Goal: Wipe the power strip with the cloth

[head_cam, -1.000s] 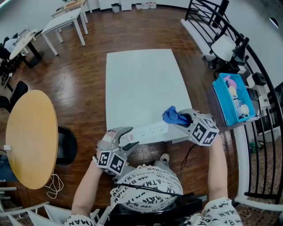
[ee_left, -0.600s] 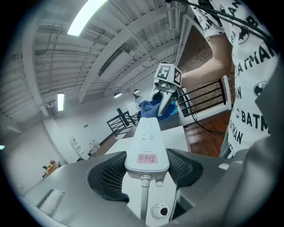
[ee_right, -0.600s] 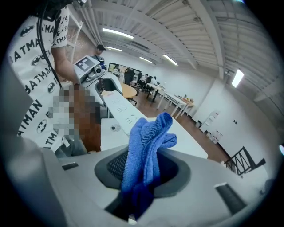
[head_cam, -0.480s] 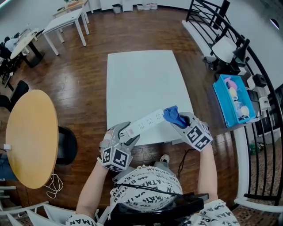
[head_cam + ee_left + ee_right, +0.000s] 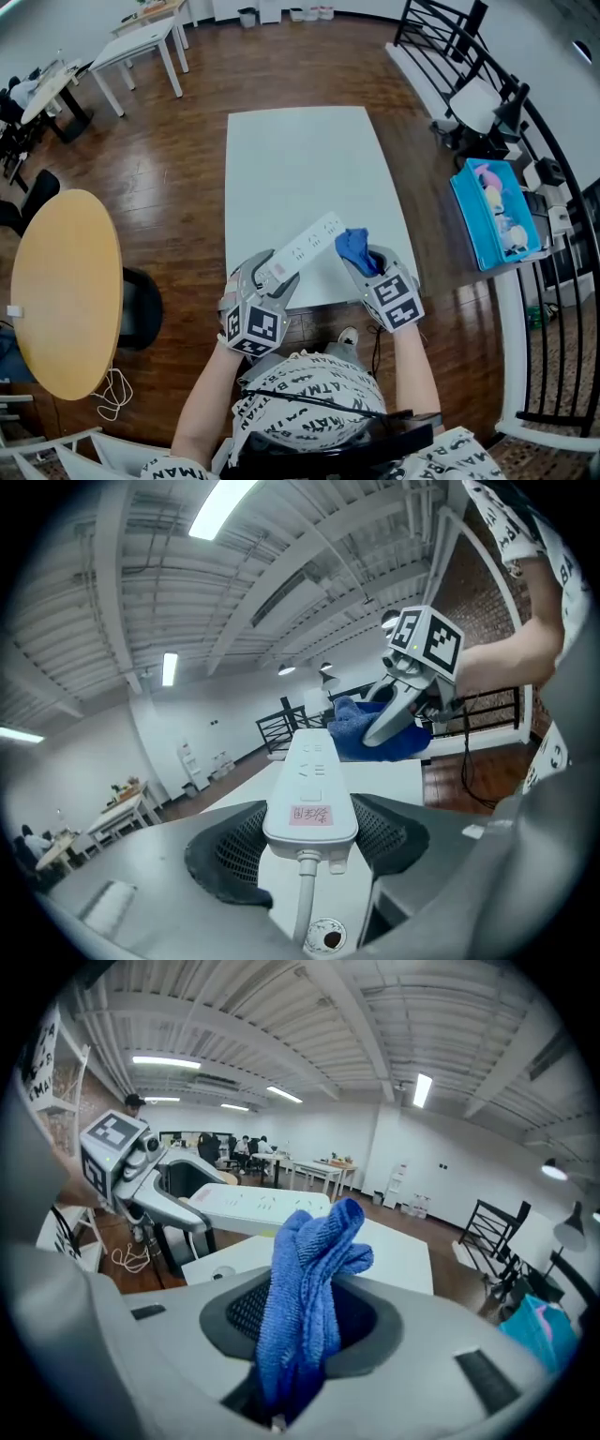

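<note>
Your left gripper clamped the cord end of the white power strip above the white table's near edge. The strip slanted away toward the table's right side, and the print on its pink label was too small to read. Your right gripper pinched the blue cloth at the strip's far end, and right of the table a blue bin held pale and pink items.

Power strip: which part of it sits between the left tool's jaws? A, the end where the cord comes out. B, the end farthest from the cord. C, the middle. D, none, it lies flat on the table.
A: the left gripper view shows the left tool closed on the power strip at the end where its cord comes out, by the pink label.
</note>
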The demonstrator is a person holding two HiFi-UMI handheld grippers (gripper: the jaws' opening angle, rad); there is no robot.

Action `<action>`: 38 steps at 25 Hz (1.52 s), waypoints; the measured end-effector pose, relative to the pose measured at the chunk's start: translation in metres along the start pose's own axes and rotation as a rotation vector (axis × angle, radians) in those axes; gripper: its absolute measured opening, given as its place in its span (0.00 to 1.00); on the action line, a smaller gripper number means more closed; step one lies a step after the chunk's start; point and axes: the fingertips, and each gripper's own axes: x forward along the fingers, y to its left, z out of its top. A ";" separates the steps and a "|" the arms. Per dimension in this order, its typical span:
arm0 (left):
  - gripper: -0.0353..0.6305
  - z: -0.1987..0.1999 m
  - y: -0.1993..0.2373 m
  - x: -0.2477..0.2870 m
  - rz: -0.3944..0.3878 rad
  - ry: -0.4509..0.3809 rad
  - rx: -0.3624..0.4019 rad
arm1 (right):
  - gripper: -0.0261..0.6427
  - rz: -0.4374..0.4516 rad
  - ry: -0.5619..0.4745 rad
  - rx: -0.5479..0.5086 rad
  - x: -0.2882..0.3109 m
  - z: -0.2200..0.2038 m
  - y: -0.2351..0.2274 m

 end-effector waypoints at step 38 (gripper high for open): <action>0.48 -0.141 -0.080 0.089 -0.517 0.195 -0.002 | 0.24 -0.105 0.131 0.333 -0.060 -0.119 -0.006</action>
